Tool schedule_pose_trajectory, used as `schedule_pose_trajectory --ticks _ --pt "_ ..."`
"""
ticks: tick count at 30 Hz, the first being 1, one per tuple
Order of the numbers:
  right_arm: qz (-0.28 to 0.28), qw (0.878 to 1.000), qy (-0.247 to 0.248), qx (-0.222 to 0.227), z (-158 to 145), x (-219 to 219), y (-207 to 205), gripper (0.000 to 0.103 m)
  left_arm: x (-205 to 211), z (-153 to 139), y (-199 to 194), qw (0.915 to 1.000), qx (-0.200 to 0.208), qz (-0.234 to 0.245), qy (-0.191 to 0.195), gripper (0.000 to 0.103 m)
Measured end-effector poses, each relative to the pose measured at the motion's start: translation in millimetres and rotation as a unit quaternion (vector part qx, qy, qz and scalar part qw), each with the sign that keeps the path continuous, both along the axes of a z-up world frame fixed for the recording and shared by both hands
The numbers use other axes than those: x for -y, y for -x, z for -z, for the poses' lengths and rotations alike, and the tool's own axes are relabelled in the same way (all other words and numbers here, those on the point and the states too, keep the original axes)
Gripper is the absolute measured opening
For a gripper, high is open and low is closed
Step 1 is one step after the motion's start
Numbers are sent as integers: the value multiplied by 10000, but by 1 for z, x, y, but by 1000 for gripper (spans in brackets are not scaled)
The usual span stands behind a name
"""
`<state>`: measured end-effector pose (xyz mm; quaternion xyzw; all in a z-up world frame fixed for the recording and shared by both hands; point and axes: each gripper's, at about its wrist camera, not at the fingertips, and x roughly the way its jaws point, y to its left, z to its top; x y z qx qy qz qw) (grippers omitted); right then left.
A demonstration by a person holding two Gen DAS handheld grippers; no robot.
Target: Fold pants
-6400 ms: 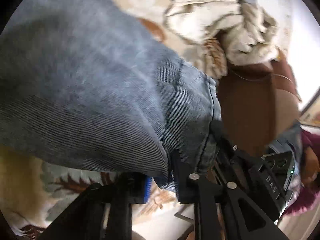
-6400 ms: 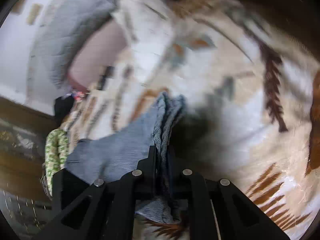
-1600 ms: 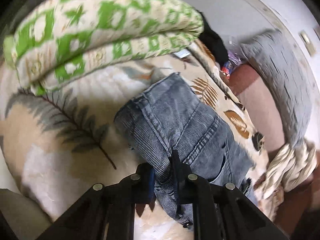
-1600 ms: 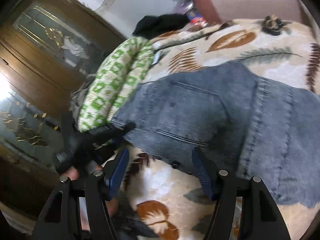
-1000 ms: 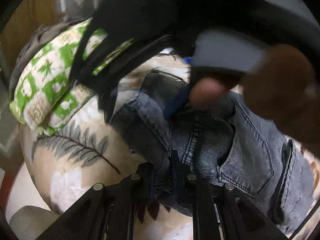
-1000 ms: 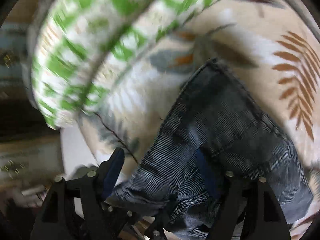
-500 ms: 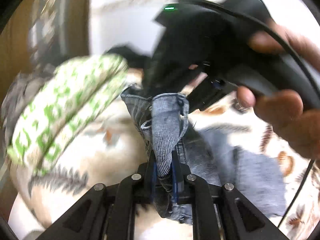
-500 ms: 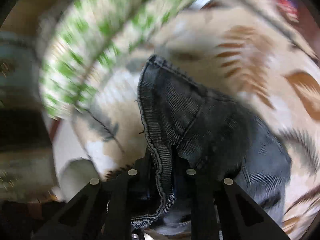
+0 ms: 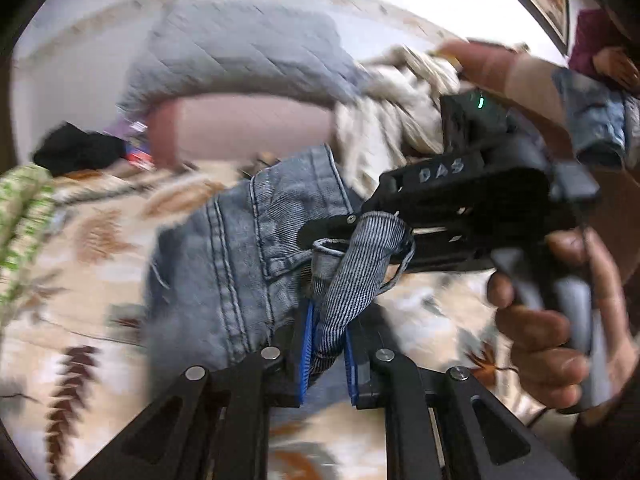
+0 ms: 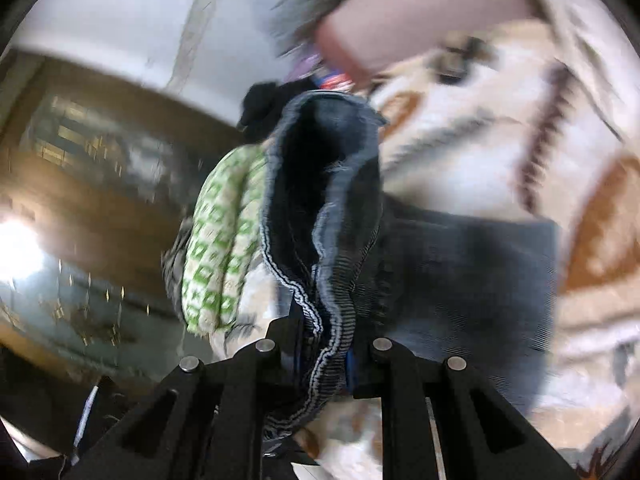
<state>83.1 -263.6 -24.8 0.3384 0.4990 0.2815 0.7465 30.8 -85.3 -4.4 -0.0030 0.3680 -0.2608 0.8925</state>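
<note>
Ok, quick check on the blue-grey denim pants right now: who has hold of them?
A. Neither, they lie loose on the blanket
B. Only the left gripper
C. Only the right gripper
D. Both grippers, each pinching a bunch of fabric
D. In the left wrist view the left gripper is clamped on a bunch of the blue-grey denim pants, and in the right wrist view the right gripper pinches a hem edge of them too.

Raised letters "DAS" on black body of right gripper (image 9: 348,236), right of centre in left wrist view. No other legible text in either view.
</note>
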Motion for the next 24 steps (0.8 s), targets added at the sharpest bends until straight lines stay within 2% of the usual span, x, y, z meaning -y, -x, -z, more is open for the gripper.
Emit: schedule_pose_trajectory --ticks 1,3,5,7,9,11,12,14,15,16,18,21,24 --pt "239 9993 -127 -274 21 20 -3 17 10 6 -1 9999 -104 123 8 15" --pt "516 9959 -45 -744 39 36 -7 19 25 22 -4 9989 -384 266 19 15" --pt "629 9912 252 -1139 56 44 -17 23 27 37 -5 9950 -820 411 385 15" --pt "646 9867 698 -1318 62 40 -16 30 22 43 -7 9888 -1141 554 792 16" --pt "746 9845 1082 -1166 51 42 -18 36 15 36 -4 9817 -1328 617 1221 16" --pt "799 9831 1402 -870 41 41 -16 44 5 23 0 9795 -1242 564 1485 16" --pt "865 9804 1653 -639 30 41 -11 52 2 13 0 9813 -1180 498 1436 16" --pt "1071 9748 1952 -170 7 39 1 53 -3 2 -3 9830 -1174 404 1354 17" --pt "1190 9750 1874 103 -6 41 11 54 -9 -2 -8 9826 -1268 237 1338 26" --pt "1260 9752 1790 313 -13 56 21 58 -14 -2 -12 9812 -1333 115 1390 48" --pt "1418 9746 1583 706 -27 60 45 65 -33 -8 -17 9783 -1285 -432 1568 79" --pt "1447 9760 1344 916 -32 47 65 65 -50 -11 -18 9778 -1238 -844 1467 80" --pt "1401 9751 1498 849 -25 23 78 65 -55 -10 -9 9761 -1234 -1140 1381 80"
